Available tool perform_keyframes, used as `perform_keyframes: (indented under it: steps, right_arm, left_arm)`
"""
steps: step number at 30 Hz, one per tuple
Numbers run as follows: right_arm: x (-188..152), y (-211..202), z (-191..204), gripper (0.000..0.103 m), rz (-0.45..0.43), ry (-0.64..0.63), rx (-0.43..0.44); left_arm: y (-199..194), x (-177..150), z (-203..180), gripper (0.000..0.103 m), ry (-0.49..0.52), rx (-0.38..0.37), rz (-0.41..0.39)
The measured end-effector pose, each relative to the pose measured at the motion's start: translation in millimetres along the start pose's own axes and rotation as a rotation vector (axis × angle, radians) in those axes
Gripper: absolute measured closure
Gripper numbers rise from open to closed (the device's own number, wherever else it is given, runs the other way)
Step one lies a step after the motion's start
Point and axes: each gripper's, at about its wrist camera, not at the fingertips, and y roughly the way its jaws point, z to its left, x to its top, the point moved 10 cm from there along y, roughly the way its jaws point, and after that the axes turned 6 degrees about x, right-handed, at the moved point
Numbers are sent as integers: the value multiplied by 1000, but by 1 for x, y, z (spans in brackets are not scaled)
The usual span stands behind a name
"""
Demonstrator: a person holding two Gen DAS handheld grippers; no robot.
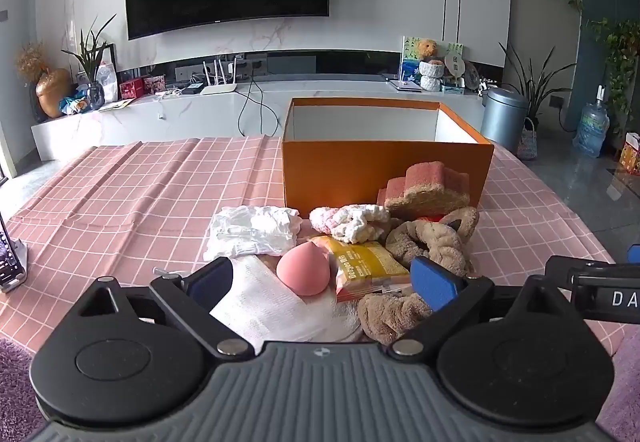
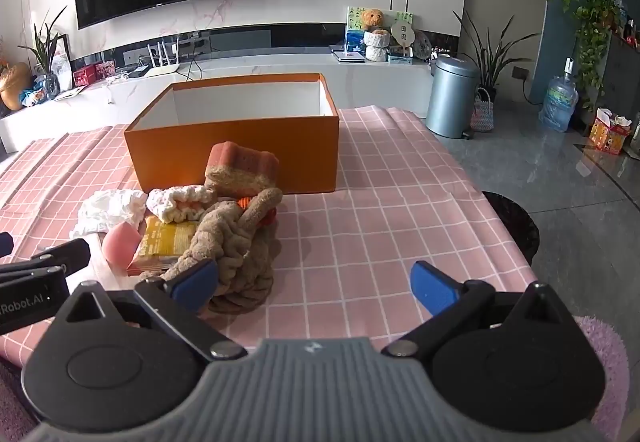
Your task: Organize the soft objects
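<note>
With both the left gripper (image 1: 320,278) and right gripper (image 2: 316,282) spread wide and empty, the pink sponge (image 1: 305,269) at lower centre wants a gentle, centred squeeze before going into the orange box (image 1: 384,165) behind.

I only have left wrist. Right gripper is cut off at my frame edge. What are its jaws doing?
Observer: The right gripper has its jaws wide open, with only pink checked tablecloth between them.
Operator: How close is it to the pile?
Observer: Its left finger sits at the edge of the brown plush. I cannot tell if they touch.
Operator: Anything off to the right that I can't see?
Observer: A dark round object stands just past the tablecloth's right edge.
</note>
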Motion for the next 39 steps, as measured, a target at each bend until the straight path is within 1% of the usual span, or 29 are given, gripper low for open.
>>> perform_keyframes:
  steps: [7, 39]
  right_arm:
    - [-1, 1, -1, 2, 6, 2, 0]
    - [-5, 3, -1, 2, 14, 3, 2]
  left_arm:
    - [1, -4, 6, 0, -6, 0, 9]
    - [2, -3, 1, 0, -3, 2, 18]
